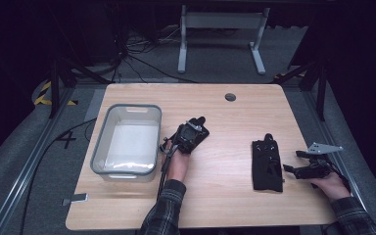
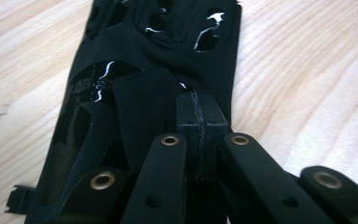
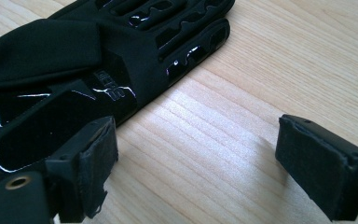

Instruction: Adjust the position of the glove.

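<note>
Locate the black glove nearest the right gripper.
In the high view, the black glove lies flat on the table's right half, just left of the right gripper.

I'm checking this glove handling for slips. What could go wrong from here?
1. The left tongs are shut at the folded cuff of the first glove. I cannot tell how much fabric they pinch, so a thin hold might slip if it is lifted toward the bin.
2. The right tongs stand open beside the second glove, one pad near its edge. Closing there could catch only the edge, or nothing.
</note>
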The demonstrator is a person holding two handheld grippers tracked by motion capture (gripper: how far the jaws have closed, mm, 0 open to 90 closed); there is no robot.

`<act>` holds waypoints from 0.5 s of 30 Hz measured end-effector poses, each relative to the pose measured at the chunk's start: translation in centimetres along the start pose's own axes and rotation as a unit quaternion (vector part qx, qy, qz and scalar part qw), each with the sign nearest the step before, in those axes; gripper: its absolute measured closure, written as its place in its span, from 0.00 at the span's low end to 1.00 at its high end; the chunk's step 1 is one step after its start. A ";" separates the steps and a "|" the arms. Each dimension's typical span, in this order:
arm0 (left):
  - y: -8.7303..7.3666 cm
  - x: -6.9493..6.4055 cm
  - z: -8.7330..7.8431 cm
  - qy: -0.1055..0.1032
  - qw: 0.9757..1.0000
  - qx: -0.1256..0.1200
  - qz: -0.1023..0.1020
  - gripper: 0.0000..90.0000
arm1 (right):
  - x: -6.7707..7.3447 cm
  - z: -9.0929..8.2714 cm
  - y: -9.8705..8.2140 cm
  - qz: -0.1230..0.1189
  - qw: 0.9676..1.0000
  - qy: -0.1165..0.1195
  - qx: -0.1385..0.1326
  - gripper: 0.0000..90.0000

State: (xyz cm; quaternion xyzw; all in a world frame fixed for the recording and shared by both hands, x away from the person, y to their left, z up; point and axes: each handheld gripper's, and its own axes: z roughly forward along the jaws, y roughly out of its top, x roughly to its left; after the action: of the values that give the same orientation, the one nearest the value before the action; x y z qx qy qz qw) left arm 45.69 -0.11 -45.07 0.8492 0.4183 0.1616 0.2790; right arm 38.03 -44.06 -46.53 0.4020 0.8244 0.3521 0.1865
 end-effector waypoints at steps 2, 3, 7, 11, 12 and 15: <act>0.0 -0.3 -0.1 -0.010 1.000 0.003 0.004 1.00 | 0.0 0.0 0.0 0.000 1.000 0.000 0.000 0.15; 0.0 -0.3 -0.1 -0.010 1.000 0.003 0.004 1.00 | 0.0 0.0 0.0 0.000 1.000 0.000 0.000 0.15; 0.0 -1.2 -0.1 -0.033 0.999 0.004 0.009 1.00 | 0.0 0.0 0.0 0.000 1.000 0.000 0.000 0.15; 0.1 -2.6 -0.2 -0.064 0.998 0.002 0.024 1.00 | 0.0 0.0 0.0 -0.001 1.000 0.000 0.000 0.15; 0.1 -2.9 -0.1 -0.071 0.997 0.001 0.025 1.00 | 0.0 0.0 0.0 -0.001 1.000 0.000 0.000 0.15; 0.1 -3.9 -0.2 -0.088 0.996 0.001 0.035 1.00 | 0.0 0.0 0.0 -0.001 1.000 0.000 0.000 0.15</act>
State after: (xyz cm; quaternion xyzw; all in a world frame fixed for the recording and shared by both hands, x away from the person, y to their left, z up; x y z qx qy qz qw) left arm 43.33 -3.26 -45.04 0.8744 0.3623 0.0958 0.3083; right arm 38.06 -44.05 -46.54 0.4011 0.8249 0.3520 0.1865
